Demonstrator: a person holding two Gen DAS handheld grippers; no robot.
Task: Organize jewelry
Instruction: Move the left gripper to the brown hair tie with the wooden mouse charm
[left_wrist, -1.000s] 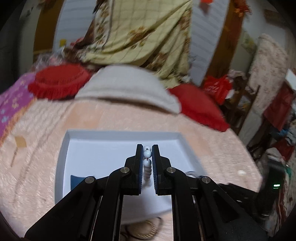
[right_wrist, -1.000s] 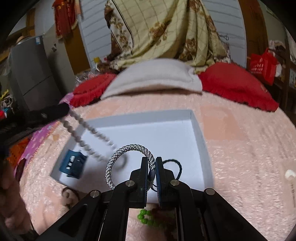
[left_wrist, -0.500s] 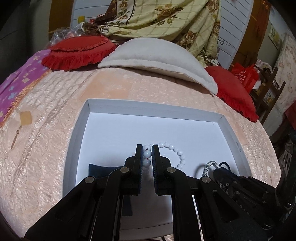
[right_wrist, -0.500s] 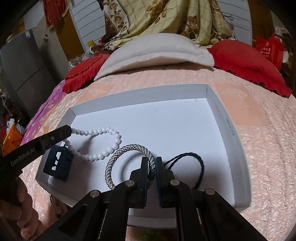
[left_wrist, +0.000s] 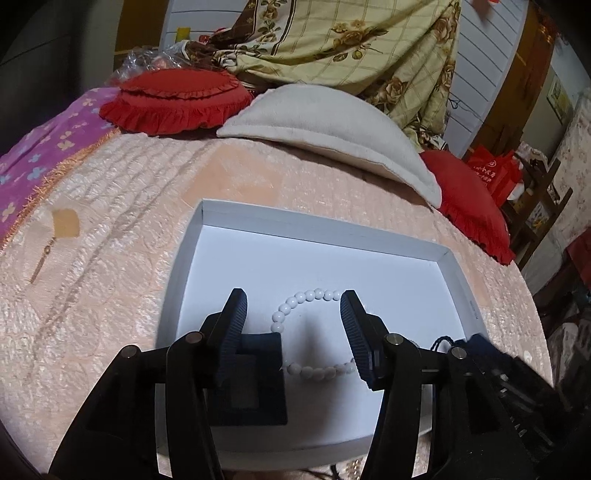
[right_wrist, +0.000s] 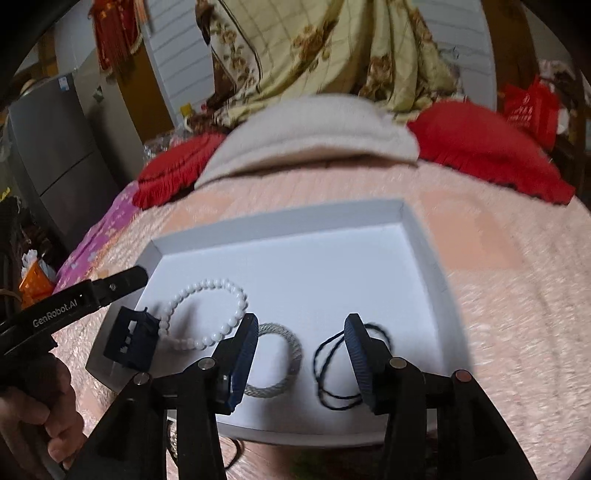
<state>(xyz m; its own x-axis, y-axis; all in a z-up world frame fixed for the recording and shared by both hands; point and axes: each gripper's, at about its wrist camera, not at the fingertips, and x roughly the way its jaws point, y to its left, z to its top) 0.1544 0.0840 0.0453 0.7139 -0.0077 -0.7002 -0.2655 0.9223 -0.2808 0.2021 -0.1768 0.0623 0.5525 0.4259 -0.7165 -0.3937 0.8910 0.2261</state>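
Both grippers hang over the white tray (right_wrist: 424, 266) on the pink bedspread (left_wrist: 110, 295), their jaws opening with nothing pinched. Between the left gripper (left_wrist: 293, 332) jaws lies the white bead bracelet (left_wrist: 295, 302), beside a dark blue box (right_wrist: 131, 341). The right gripper (right_wrist: 301, 354) is over the grey woven bangle (right_wrist: 284, 354), a black cord (right_wrist: 332, 369) on its right.

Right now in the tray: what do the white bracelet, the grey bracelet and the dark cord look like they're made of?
White bracelet: round, smooth, opaque glossy beads, maybe stone, glass or plastic; can't tell which.
Grey bracelet: speckled woven surface, looks like braided cord or metal mesh; blur leaves it open.
Dark cord: thin, limp twisted string, matte, likely textile or leather.
Tray: stiff white walls with folded corners, looks like cardboard.
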